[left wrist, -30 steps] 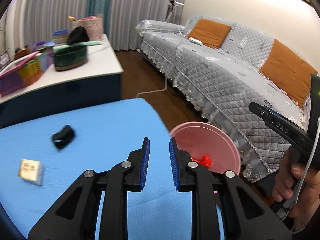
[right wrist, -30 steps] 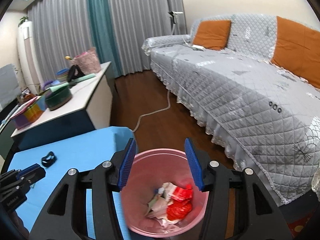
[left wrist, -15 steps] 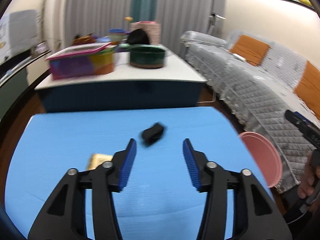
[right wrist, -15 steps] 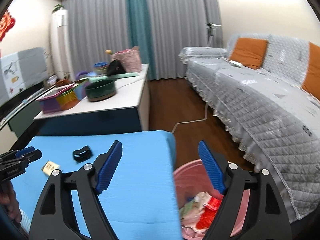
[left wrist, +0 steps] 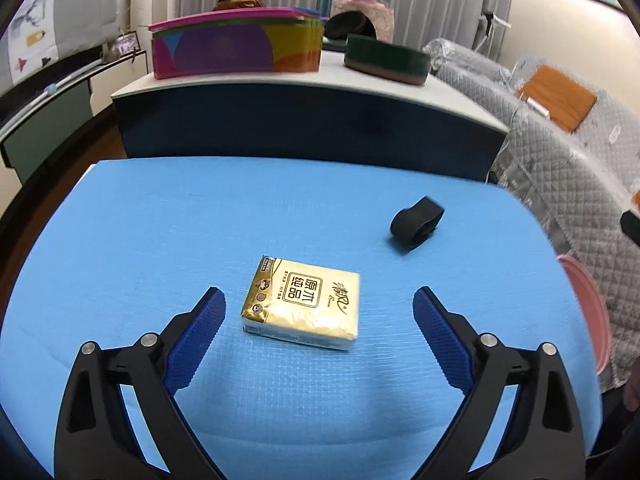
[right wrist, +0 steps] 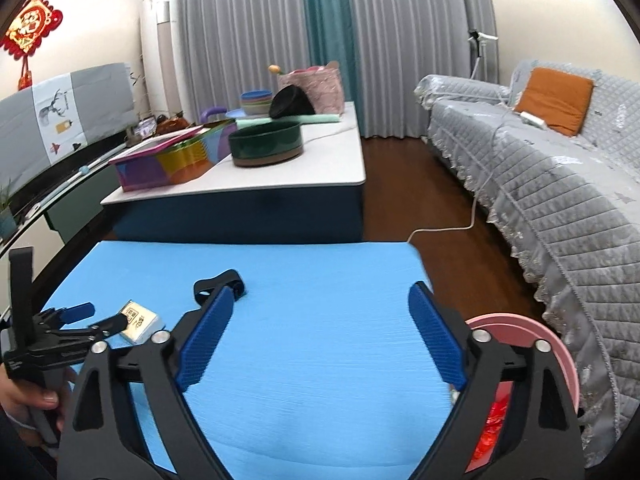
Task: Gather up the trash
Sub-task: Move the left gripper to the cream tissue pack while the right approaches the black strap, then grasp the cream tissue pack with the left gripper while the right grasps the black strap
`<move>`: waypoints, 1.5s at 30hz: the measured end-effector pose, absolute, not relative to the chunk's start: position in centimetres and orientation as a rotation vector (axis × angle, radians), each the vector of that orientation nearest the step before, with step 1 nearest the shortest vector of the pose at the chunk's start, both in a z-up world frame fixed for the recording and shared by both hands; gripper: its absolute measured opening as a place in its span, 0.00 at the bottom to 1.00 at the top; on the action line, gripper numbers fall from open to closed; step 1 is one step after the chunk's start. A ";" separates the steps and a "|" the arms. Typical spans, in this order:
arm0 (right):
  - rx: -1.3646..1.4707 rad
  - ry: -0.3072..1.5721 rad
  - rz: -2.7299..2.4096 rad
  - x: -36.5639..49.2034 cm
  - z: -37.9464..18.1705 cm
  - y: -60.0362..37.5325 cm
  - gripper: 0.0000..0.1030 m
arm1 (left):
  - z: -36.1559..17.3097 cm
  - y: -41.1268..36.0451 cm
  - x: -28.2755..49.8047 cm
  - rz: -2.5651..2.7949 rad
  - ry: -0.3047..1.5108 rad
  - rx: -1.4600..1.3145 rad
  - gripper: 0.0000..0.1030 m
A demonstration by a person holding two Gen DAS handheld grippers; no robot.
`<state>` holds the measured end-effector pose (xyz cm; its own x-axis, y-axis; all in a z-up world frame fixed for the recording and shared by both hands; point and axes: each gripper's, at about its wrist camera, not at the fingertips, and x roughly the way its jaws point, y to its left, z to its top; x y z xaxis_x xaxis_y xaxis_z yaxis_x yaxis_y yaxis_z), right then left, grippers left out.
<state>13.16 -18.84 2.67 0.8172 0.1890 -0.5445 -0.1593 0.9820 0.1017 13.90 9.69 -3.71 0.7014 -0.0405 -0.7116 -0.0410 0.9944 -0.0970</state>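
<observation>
A yellow tissue pack (left wrist: 306,304) lies flat on the blue table (left wrist: 200,208), just ahead of and between the tips of my left gripper (left wrist: 318,302). Its jaws are opening wide and touch nothing. A black strap loop (left wrist: 416,222) rests further back to the right. My right gripper (right wrist: 320,298) hangs over the table's right part, its jaws still opening, nothing between them. The black strap loop (right wrist: 218,282) sits just past its left finger. The pink trash bin (right wrist: 532,344) stands off the table's right edge with red wrappers (right wrist: 494,428) inside. The left gripper (right wrist: 90,316) shows at the left by the tissue pack (right wrist: 140,320).
A low white-topped cabinet (right wrist: 320,176) behind the table holds a colourful box (left wrist: 236,46), a dark green bowl (right wrist: 266,144) and other items. A grey quilted sofa (right wrist: 560,184) with orange cushions runs along the right. A white cable (right wrist: 460,224) crosses the wooden floor.
Both grippers swung left from the pink bin to over the blue table and opened wide. The tissue pack now lies right in front of the left gripper.
</observation>
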 end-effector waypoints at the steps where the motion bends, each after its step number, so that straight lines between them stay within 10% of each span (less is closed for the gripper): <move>1: 0.050 0.592 0.191 13.3 2.5 -18.6 0.87 | -4.0 9.6 14.2 -0.001 0.802 -0.100 0.89; 38: 0.024 0.843 0.415 26.3 -5.5 -6.3 0.89 | -6.9 13.6 17.6 0.188 0.954 -0.265 0.71; 45: 0.044 0.916 0.422 27.5 -7.5 -6.2 0.53 | -6.9 13.6 17.6 0.181 0.956 -0.272 0.70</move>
